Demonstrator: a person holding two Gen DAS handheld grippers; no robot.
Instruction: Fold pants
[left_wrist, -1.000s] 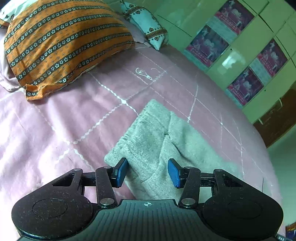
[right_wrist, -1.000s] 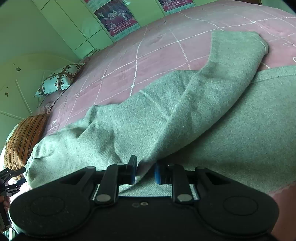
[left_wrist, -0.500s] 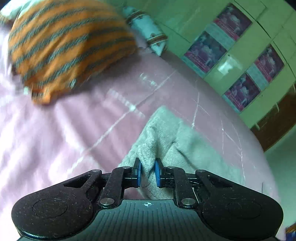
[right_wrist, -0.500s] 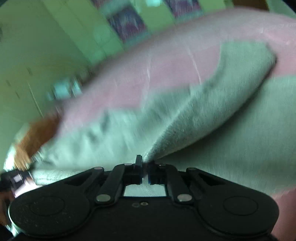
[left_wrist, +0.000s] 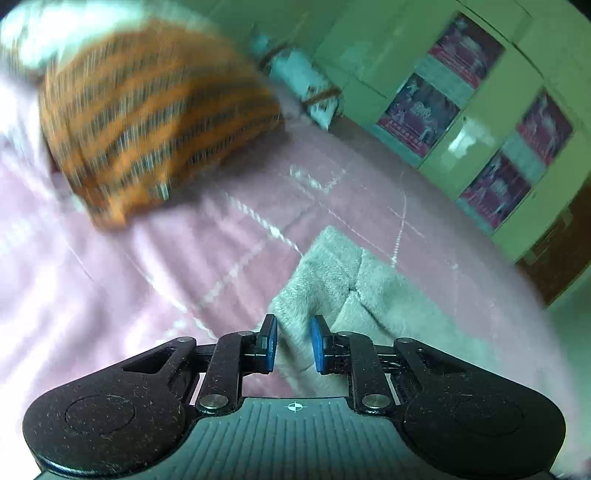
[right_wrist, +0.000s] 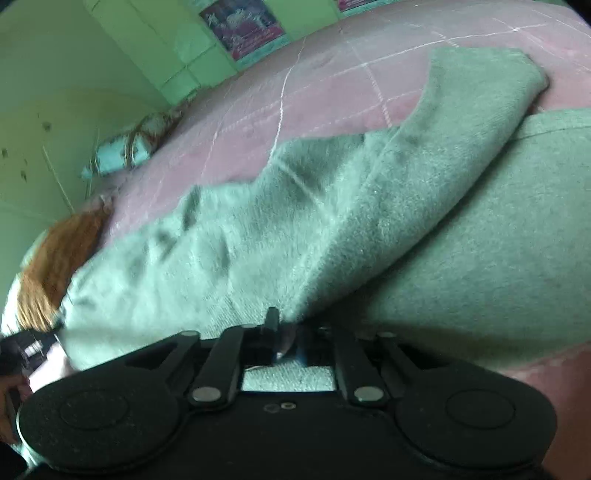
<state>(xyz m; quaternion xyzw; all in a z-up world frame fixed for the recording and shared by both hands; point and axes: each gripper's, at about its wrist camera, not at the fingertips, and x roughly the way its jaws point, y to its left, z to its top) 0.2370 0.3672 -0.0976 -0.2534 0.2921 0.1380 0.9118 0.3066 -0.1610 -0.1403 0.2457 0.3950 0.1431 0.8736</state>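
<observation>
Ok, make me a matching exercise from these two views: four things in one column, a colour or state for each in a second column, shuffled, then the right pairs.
Things:
1. pants
2. pillow
3. bedspread
4. right hand-held gripper

Colour or state:
A. pink with white stitched lines
B. shut on grey fabric
C. orange with dark stripes
D. grey, lying on the bed, one part folded over

Pairs: 1-D, 2-C, 3-A, 4-B
</observation>
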